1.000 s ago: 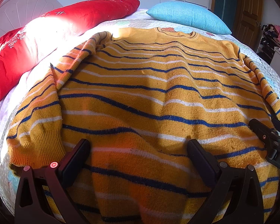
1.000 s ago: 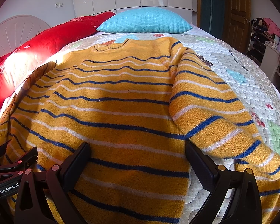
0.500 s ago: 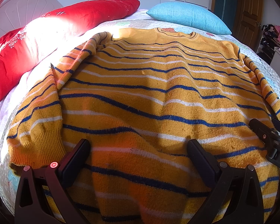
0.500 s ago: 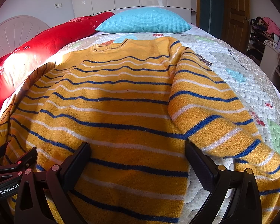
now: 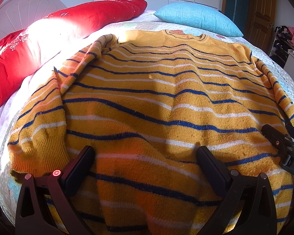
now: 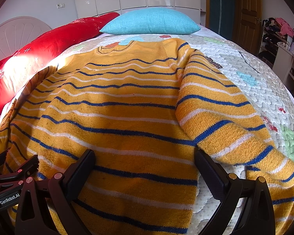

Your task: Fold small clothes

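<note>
A mustard-yellow sweater [image 5: 156, 101] with blue and white stripes lies spread flat on the bed, collar at the far end; it also shows in the right wrist view [image 6: 123, 113]. Its left sleeve [image 5: 37, 129] lies along the body's left side. Its right sleeve [image 6: 221, 121] lies along the right side. My left gripper [image 5: 145, 156] is open, low over the hem's left part. My right gripper [image 6: 144, 158] is open over the hem's right part, its right finger near the sleeve edge. Each gripper shows at the other view's edge.
A quilted white bedspread [image 6: 254, 74] covers the bed. A red bolster [image 5: 49, 35] lies along the left side. A blue pillow [image 6: 151, 21] sits at the far end. Shelves [image 6: 280, 45] stand at right beside a wooden door [image 6: 249, 11].
</note>
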A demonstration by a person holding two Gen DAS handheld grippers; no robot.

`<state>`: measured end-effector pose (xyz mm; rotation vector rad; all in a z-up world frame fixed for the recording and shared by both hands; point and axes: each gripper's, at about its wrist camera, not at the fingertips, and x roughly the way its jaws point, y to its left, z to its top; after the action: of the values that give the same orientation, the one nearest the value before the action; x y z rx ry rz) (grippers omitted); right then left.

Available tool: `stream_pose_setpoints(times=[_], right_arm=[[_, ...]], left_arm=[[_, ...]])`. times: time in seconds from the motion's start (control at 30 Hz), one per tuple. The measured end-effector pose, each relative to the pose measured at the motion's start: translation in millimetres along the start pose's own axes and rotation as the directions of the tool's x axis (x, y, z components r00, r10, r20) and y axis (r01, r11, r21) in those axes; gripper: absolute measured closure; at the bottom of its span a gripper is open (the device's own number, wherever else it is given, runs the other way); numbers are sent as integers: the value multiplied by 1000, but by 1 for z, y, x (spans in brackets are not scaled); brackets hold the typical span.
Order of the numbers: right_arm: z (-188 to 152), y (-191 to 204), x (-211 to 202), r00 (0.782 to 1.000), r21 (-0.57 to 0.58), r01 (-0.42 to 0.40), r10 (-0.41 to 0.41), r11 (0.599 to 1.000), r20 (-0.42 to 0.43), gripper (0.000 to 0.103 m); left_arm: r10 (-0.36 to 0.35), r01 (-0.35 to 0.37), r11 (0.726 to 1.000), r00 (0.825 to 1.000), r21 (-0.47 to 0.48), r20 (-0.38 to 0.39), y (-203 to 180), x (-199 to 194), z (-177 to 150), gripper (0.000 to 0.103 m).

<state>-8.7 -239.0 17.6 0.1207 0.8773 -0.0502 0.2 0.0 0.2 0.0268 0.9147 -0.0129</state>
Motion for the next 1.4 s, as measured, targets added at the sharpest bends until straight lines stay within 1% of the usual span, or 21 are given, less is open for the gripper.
stream_pose_setpoints(times=[0.3,0.37,0.57,0.63,0.67,0.7,0.73,0.77,0.87,0.9,0.93,0.97,1.0,1.03,1.07,1.13,1.17,1.2,1.27,1.33,1.4], right_arm=[[-1,0,-2,1000,0,0,0,1000,-2,0],[0,0,-1,1000,2,-4,4,1000,-16,0],[5,-5,6,996,17,-36,37,999,-77,0],[5,-6,5,995,17,-45,46,999,-83,0],[4,-9,5,997,10,-48,49,999,-68,0],[5,-9,5,994,12,-59,60,998,-92,0],[5,-8,5,993,0,-61,60,998,-102,0],[6,-8,6,992,-17,-57,55,998,-117,0],[8,-5,6,989,-87,-32,19,996,-143,0],[9,-5,3,987,-87,-40,26,995,-157,0],[12,-6,-1,984,-82,-59,44,995,-174,3],[16,-8,-8,981,-69,-94,81,993,-178,5],[20,-11,-18,977,-43,-152,143,988,-158,9],[27,-14,-31,973,-34,-190,184,981,-137,11],[36,-17,-43,969,-31,-224,219,974,-112,11],[58,-27,-68,965,-32,-261,260,965,-38,11],[71,-33,-77,968,-32,-250,250,968,-8,11],[85,-39,-80,978,-45,-209,210,977,15,11],[117,-48,-70,995,-88,-90,93,992,28,11],[143,-63,-39,1000,-102,-12,12,995,6,11],[165,-81,5,997,-89,42,-47,995,-58,16]], left_arm=[[1,-1,1000,1000,1,0,0,0,0,0],[4,-4,1000,1000,3,1,0,0,0,0],[61,-61,997,998,45,8,-19,-1,3,0],[67,-67,997,998,30,-7,-15,-8,5,0],[60,-60,998,998,7,-23,-9,-13,4,0],[-45,41,996,998,-76,-41,0,-17,3,0],[-78,74,992,996,-100,-37,3,-22,3,0],[-98,93,989,994,-115,-38,4,-30,4,0],[-113,109,988,993,-113,-25,7,-53,12,0],[-118,115,987,993,-113,-12,10,-61,14,0],[-127,126,985,992,-118,0,14,-69,17,0],[-117,115,987,993,-112,-9,15,-77,19,0],[-122,121,986,993,-118,-1,20,-83,22,0],[-118,118,986,993,-118,3,24,-89,24,0],[-110,106,987,994,-117,-25,26,-93,27,0],[-114,110,986,993,-129,-26,36,-100,27,0],[-113,108,985,993,-135,-33,41,-101,27,0],[-114,107,984,993,-143,-38,44,-100,25,0],[-133,123,979,990,-166,-53,50,-97,21,0],[-163,148,972,984,-185,-70,52,-94,18,0],[-184,166,968,980,-190,-80,50,-92,16,0]])
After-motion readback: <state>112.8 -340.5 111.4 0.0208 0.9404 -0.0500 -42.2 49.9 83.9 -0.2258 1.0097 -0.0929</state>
